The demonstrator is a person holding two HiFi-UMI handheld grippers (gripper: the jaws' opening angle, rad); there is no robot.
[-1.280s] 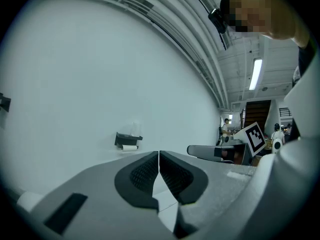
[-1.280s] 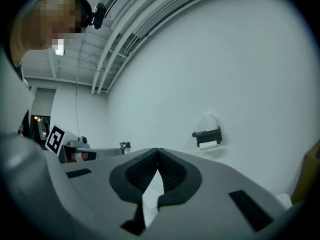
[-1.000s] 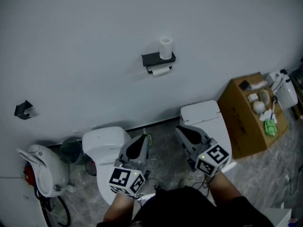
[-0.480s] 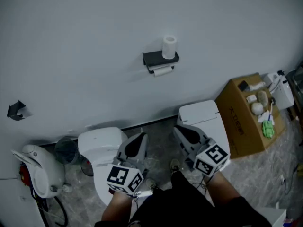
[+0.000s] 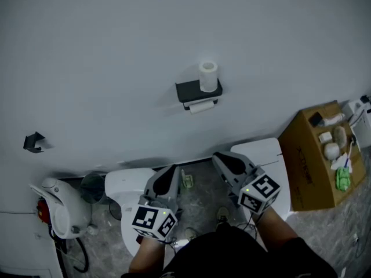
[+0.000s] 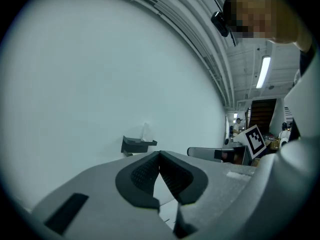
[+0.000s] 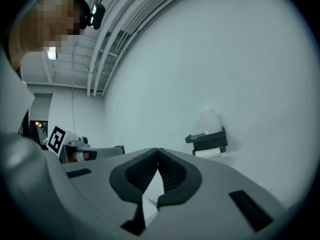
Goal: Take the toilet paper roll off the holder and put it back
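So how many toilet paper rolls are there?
2. An upright roll stands on the black holder, a hanging roll sits under it. The cardboard box may hide more.

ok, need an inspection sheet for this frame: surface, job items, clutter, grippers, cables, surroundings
Surface: white wall, bare apart from the holder and a small black bracket; grey marbled floor.
Job's things: black holder on the wall; hung roll under it, spare roll upright on top.
Clutter: open cardboard box of small items at right; white appliance and what looks like a bin at left.
Grippers: left hand-held gripper shut, empty; right hand-held gripper shut, empty; both well short of the holder.
Cables: dark loops by the appliance.
Surroundings: white toilet-like fixture lower left, another lower right.
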